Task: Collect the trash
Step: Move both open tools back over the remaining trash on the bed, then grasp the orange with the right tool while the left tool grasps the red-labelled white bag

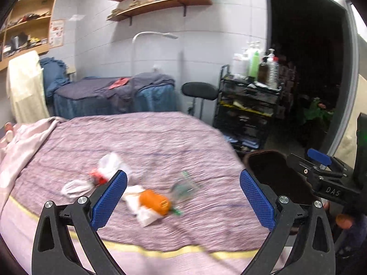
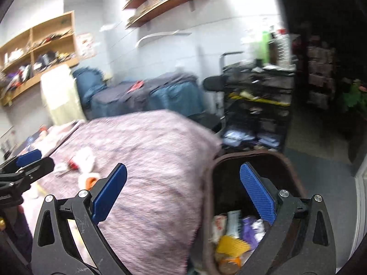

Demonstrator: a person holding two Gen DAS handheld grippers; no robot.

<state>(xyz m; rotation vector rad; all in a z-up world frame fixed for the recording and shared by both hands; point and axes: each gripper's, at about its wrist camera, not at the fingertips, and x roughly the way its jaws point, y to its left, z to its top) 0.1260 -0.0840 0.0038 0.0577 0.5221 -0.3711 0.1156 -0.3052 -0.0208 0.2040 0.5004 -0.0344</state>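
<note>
Trash lies on the purple bedspread (image 1: 149,137): an orange wrapper (image 1: 154,201) on white tissue (image 1: 145,215), a clear packet with green print (image 1: 183,188), a white and red wrapper (image 1: 107,169) and a white crumpled piece (image 1: 74,188). My left gripper (image 1: 183,194) is open and empty just above the orange wrapper. A dark brown bin (image 2: 252,160) stands at the bed's right side with several wrappers (image 2: 231,240) inside. My right gripper (image 2: 183,192) is open and empty over the bin's left rim. The bin (image 1: 275,174) and the right gripper (image 1: 321,171) also show in the left wrist view.
A black trolley (image 1: 247,105) with bottles stands past the bed, beside a black stool (image 1: 199,91). A second bed with blue covers (image 1: 114,96) is along the far wall. A pink blanket (image 1: 20,142) lies at the bed's left. Wooden shelves (image 1: 160,2) hang above.
</note>
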